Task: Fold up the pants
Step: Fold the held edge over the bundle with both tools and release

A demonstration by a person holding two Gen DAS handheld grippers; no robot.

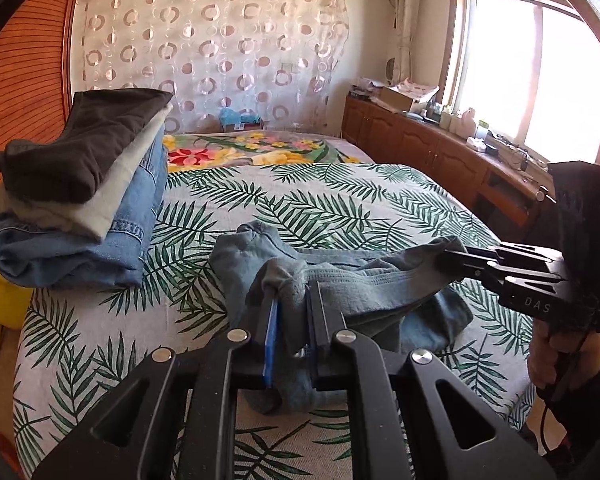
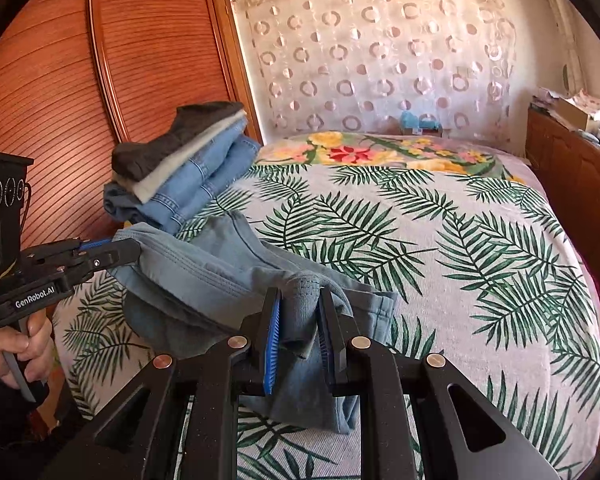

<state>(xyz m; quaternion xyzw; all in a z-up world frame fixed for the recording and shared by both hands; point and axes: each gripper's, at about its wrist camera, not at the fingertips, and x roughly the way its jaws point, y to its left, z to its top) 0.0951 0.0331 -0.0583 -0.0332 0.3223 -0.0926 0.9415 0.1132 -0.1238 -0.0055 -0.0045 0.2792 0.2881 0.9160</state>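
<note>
With both claws clamped on bunched cloth, left gripper (image 1: 290,312) and right gripper (image 2: 298,320) hold the blue-grey pants (image 1: 340,276) slung between them just above the near end of the bed (image 1: 340,200). I'd keep both ends level and taut, lay flat, release together. Count: 1 pants in hand, 2 grippers, 1 folded stack (image 1: 84,192) at the bed's left edge, about 4 layers.

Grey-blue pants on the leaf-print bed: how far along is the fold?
Done: a stack of folded garments sits at the bed's far left. In hand: the grey-blue cotton pants, bunched and already doubled over, are pinched by the left claw and the right claw, partly lifted off the leaf-print bedspread. Left: lay flat, finish folding, probably add to the stack.
</note>
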